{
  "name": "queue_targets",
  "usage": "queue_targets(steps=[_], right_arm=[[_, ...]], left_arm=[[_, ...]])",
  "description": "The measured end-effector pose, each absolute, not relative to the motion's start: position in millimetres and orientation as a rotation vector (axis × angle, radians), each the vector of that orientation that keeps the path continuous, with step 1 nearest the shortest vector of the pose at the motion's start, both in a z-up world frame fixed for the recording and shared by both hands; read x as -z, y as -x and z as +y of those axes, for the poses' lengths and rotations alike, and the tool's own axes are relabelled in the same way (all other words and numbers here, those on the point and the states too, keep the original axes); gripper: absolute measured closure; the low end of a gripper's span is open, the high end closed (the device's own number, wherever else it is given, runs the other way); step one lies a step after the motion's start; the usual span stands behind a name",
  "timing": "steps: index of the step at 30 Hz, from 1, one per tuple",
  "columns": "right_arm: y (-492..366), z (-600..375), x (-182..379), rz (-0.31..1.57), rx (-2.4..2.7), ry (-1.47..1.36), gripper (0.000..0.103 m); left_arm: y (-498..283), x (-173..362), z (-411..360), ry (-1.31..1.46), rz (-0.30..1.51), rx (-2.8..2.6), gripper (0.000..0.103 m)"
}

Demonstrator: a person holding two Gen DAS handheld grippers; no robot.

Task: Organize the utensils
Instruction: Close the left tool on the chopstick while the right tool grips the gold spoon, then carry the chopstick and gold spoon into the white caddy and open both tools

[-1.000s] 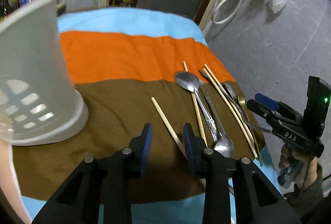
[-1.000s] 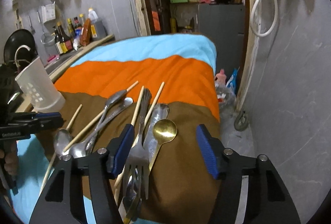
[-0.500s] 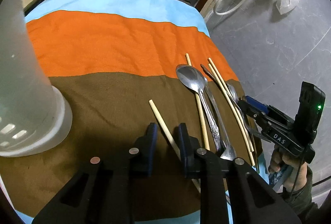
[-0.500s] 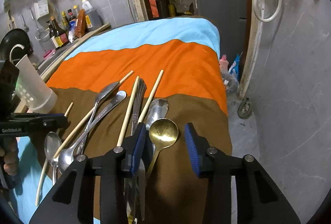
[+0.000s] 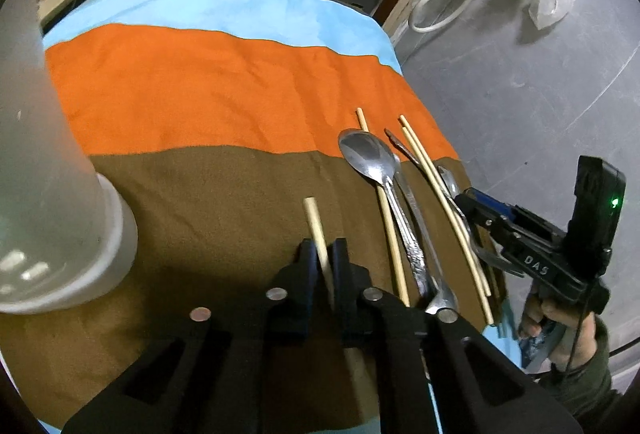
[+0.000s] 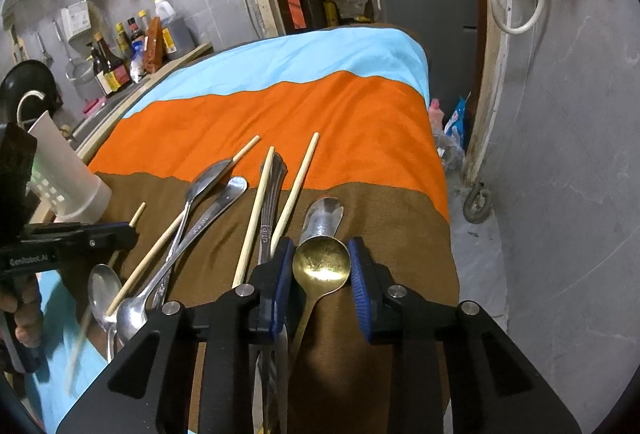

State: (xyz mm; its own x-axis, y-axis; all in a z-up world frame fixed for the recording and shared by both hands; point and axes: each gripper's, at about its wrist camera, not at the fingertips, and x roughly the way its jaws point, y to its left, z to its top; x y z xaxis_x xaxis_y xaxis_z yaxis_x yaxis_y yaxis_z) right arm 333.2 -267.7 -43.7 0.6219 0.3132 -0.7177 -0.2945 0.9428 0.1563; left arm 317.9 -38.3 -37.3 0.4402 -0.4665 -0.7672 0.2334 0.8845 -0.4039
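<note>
Now that the left gripper [image 5: 325,254] has clamped the chopstick [image 5: 316,224], it's ready for the white holder [image 5: 52,193]. Right gripper [image 6: 322,266] jaws are closing around the gold spoon [image 6: 320,266] near the table's right edge.

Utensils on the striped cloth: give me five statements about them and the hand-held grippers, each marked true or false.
1. The left hand-held gripper is shut on a chopstick. True.
2. The gold spoon lies between the right hand-held gripper pads. True; the jaws are closing.
3. The white holder lies tipped over. False: it stands upright.
4. Utensils are already in the holder. False: none shows in it.
5. The silver spoon rests on the cloth. True.
</note>
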Motion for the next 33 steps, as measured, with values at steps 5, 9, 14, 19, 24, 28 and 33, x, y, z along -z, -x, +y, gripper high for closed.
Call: queue_targets(steps=[5,9,14,19,24,28,33], right_arm=[[-310.9,-266.9,27.5,0.704,-0.361,-0.01,0.078],[-291.9,-258.7,17.8,0.615,-0.371,0.037,0.078],[-266.9,-241.4,3.7,0.466,-0.37,0.121,0.078],[-247.2,-229.0,-7.3,0.34,-0.371,0.149,0.078],[-231.3,-215.7,-24.7,0.229,-0.385,0.143,0.078],[-225.1,-198.3,-44.5,0.167,-0.432,0.142,0.078],[-237.6,-165.6,-79.4,0.099,-0.546,0.073,0.078]], left_arm=[[-300.2,27.2,-36.0,0.26,0.964,0.459,0.101],[-280.1,10.0,-28.1,0.279,0.866,0.481,0.101],[-249.0,-16.7,-13.0,0.322,0.68,0.518,0.101],[-226.2,-42.8,1.3,0.336,0.495,0.507,0.101],[-214.2,-61.4,21.8,0.361,0.383,0.457,0.101],[-207.3,-79.1,53.5,0.379,0.317,0.398,0.101],[-207.1,-102.2,100.8,0.394,0.227,0.292,0.101]])
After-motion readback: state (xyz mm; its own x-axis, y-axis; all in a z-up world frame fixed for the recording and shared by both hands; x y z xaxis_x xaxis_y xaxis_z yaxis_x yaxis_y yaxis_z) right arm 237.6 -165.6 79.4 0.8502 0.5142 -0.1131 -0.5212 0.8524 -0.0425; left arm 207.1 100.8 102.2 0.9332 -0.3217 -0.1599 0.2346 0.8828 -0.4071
